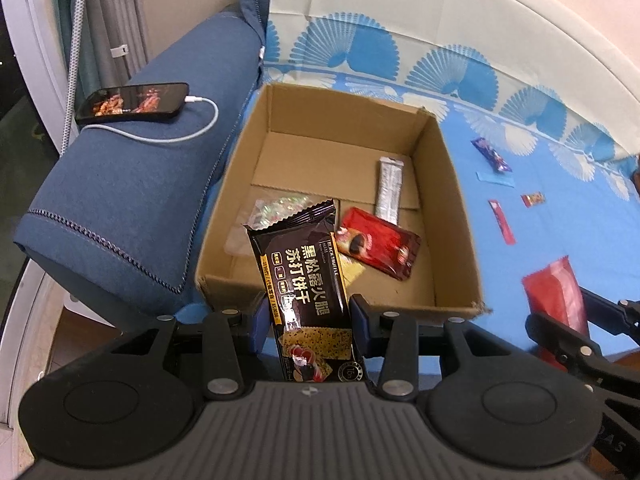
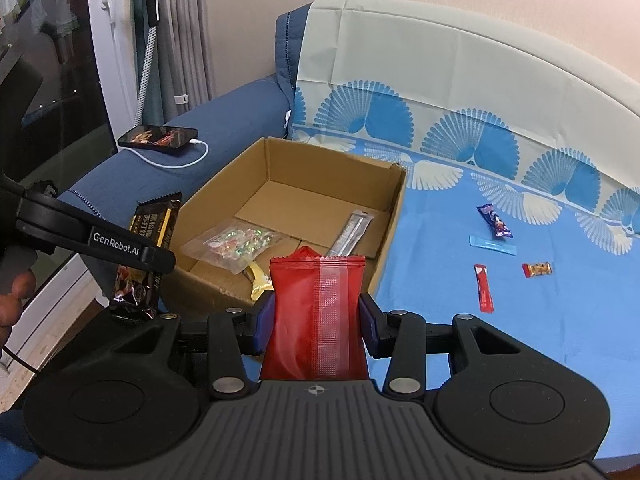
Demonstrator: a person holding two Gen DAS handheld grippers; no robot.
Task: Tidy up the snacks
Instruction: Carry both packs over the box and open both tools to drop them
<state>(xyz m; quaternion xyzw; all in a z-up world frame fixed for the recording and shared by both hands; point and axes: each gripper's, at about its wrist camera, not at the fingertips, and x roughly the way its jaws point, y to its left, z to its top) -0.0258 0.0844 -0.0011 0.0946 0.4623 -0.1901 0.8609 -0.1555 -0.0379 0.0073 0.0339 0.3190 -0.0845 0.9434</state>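
My left gripper (image 1: 310,318) is shut on a black cracker packet (image 1: 304,264), held upright just before the near wall of a cardboard box (image 1: 454,208). My right gripper (image 2: 316,322) is shut on a red snack pouch (image 2: 316,308), also near the box's (image 2: 394,216) front corner. Inside the box lie a clear bag of shiny candies (image 2: 236,244), a silver stick pack (image 1: 390,188), a red packet (image 1: 380,250) and a yellow piece (image 2: 258,280). The left gripper with its black packet (image 2: 154,224) shows at the left of the right wrist view.
On the blue patterned sheet (image 2: 440,320) to the right of the box lie a purple packet (image 2: 495,222), a blue strip (image 2: 492,245), a red stick (image 2: 483,288) and a small orange-red candy (image 2: 537,269). A phone (image 1: 134,102) on a charging cable rests on the blue sofa arm (image 1: 132,208).
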